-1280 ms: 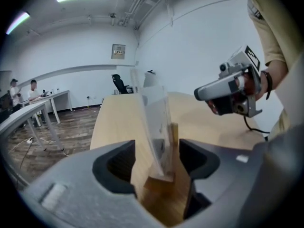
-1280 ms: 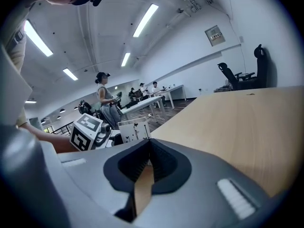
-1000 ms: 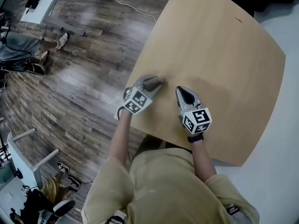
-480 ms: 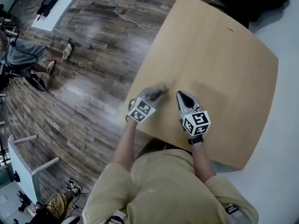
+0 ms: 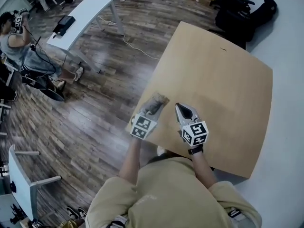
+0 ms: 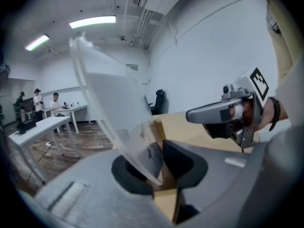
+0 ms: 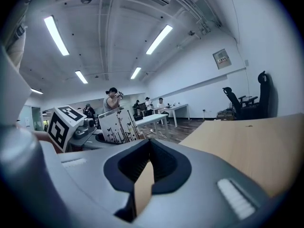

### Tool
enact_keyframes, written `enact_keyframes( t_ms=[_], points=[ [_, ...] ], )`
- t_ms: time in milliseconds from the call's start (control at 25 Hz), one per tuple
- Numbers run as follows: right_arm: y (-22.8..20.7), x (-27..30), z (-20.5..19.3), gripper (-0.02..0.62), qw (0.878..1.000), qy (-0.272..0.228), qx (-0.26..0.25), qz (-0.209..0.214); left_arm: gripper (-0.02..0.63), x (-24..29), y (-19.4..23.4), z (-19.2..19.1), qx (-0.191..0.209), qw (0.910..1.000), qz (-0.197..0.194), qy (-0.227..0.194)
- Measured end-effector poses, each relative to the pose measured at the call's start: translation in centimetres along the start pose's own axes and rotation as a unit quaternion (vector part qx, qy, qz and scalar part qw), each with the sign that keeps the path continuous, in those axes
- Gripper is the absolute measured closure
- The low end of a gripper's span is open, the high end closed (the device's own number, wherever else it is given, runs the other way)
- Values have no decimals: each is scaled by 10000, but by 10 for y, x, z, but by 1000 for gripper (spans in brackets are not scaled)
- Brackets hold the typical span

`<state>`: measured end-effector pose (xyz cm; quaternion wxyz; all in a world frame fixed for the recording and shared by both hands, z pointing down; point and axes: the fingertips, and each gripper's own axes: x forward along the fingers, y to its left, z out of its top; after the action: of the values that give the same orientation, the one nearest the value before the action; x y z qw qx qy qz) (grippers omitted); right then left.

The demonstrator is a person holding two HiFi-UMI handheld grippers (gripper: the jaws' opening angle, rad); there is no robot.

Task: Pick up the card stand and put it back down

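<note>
Card stand (image 6: 109,103) was found clamped between the jaws of the left gripper (image 6: 159,163). They were closed on its clear lower part, and the sheet was seen leaning strongly to one side in the left gripper view. In the head view it was located close to the left edge of the table (image 5: 228,80), directly in front of the person. Whether its foot was touching the wood or was already raised a little could not be decided from any view.

The right gripper (image 7: 149,146) was kept just beside it, with the jaws pressed together and nothing held. Only a strip of table was visible in the gap below the tips. From that side a card with black plants and butterflies was seen in the card stand.

The grasp is judged to be made, so the lifting step is in hand. A straight rise is called for next, with the grip kept firm, because the smooth sheet could turn or slip between the pads. After that it should be lowered with the foot flat, better further from the edge, and released only when it is standing by itself.

Further away a wooden floor (image 5: 95,103), a white desk (image 5: 85,18), a seated person (image 5: 19,42) and a black chair (image 5: 242,13) were visible.
</note>
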<state>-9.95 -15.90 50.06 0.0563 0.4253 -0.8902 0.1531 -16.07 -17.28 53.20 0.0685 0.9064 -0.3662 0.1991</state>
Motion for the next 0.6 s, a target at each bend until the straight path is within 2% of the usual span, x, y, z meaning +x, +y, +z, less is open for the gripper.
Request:
enact_keyframes(
  t_ms=[280,480,600],
  points=[
    [27,-32,41,591,9982,-550,-207,-115,541,-59,-6,71,36,9938,643,-911],
    [43,-54,66,591,9947,-896,-413,-275,543,-97,-14,96,10,9842,1076,-1403],
    [50,-67,76,591,9925,-1021,-528,-424,545,-116,-22,106,-28,9783,1201,-1688]
  ],
)
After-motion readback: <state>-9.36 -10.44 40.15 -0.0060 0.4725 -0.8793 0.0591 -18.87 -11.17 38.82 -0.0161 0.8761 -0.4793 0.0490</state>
